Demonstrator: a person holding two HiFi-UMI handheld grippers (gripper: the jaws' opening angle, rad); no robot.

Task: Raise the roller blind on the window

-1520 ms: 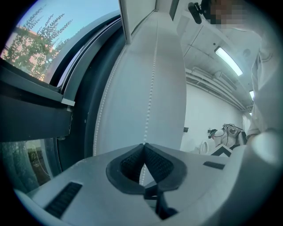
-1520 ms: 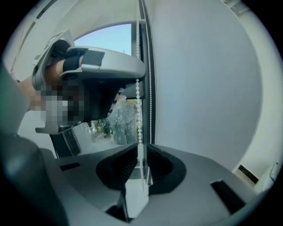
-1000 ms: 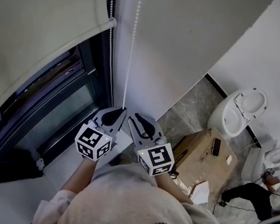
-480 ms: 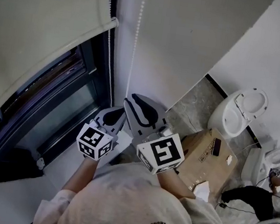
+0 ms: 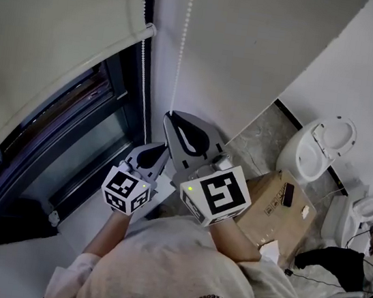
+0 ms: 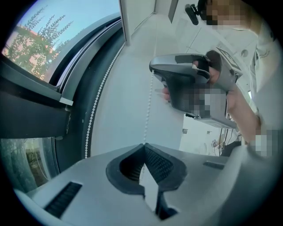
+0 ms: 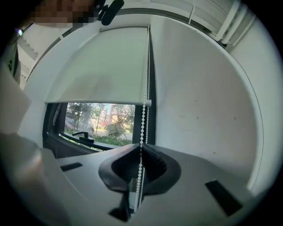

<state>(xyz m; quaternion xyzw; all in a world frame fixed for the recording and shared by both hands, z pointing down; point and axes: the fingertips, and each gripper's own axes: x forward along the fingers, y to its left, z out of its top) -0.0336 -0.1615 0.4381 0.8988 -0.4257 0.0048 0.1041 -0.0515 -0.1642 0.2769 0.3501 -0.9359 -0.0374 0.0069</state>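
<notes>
The cream roller blind (image 5: 51,36) covers the upper part of the dark-framed window (image 5: 71,135); its bottom bar shows in the right gripper view (image 7: 97,101). A white bead chain (image 5: 184,41) hangs down the wall beside the frame. My right gripper (image 5: 170,114) is raised on the chain, its jaws closing, and the tips meet on the beads (image 7: 141,145). Just below it, my left gripper (image 5: 163,150) is shut on the same strand (image 6: 144,145). The chain (image 6: 148,110) runs taut between the two grippers.
A white wall (image 5: 255,51) stands right of the chain. On the stone floor to the right are a cardboard box (image 5: 282,206), a white toilet (image 5: 320,153) and a second one (image 5: 367,208). A person (image 5: 336,259) sits low at far right. A black window handle (image 7: 83,136) shows.
My right gripper has risen from beside the left one to higher up the chain, and its jaws have come together on the beads. The left gripper has stayed put.
</notes>
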